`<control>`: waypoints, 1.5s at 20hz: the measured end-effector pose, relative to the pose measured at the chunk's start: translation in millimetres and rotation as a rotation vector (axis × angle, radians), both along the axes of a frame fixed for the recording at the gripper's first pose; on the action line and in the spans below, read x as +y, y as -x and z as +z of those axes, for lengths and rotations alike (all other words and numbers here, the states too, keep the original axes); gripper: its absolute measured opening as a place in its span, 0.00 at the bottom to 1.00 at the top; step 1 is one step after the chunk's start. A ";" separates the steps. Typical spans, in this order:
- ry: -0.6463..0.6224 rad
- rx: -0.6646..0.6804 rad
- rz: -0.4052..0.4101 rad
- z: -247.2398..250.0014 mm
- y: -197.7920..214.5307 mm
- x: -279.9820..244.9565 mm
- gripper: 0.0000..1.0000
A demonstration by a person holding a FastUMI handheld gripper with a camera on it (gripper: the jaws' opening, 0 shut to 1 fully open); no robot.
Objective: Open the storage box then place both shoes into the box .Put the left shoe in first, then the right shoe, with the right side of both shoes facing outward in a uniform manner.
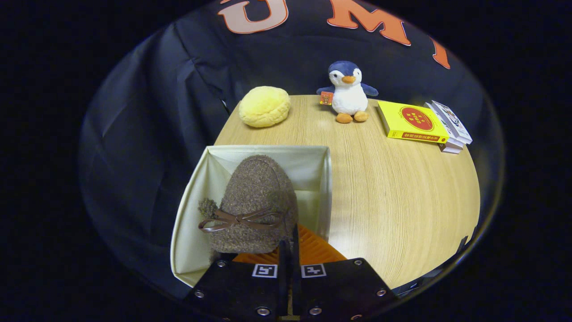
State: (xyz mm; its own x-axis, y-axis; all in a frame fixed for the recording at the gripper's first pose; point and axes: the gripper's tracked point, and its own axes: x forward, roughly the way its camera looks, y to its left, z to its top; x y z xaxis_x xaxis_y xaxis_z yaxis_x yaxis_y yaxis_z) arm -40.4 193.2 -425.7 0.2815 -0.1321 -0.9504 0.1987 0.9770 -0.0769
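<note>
A brown fuzzy shoe (257, 197) with a thin brown bow hangs toe-forward over the open cream storage box (190, 232), just ahead of my fingers. My gripper (289, 252) is shut, its fingers pinching the shoe's rear edge on the right side. The shoe hides most of the box's inside. A tuft of the same fuzzy material (207, 208) pokes out left of the bow; I cannot tell whether it belongs to a second shoe. The box stands at the left front of the wooden table (393, 197).
Beyond the box, a yellow round cushion (264, 106) and a plush penguin (348, 93) sit at the table's far edge. A yellow book (413, 121) and a stack of smaller books (451, 127) lie at the far right.
</note>
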 end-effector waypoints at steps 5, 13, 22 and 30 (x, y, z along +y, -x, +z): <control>0.057 0.015 0.021 1.3 8.7 -13.4 0.05; -0.010 0.050 -0.012 9.8 27.7 -20.4 0.24; -0.094 -0.207 0.051 99.2 -5.2 -51.1 0.52; -0.051 -0.464 0.005 189.7 -3.3 -159.7 0.66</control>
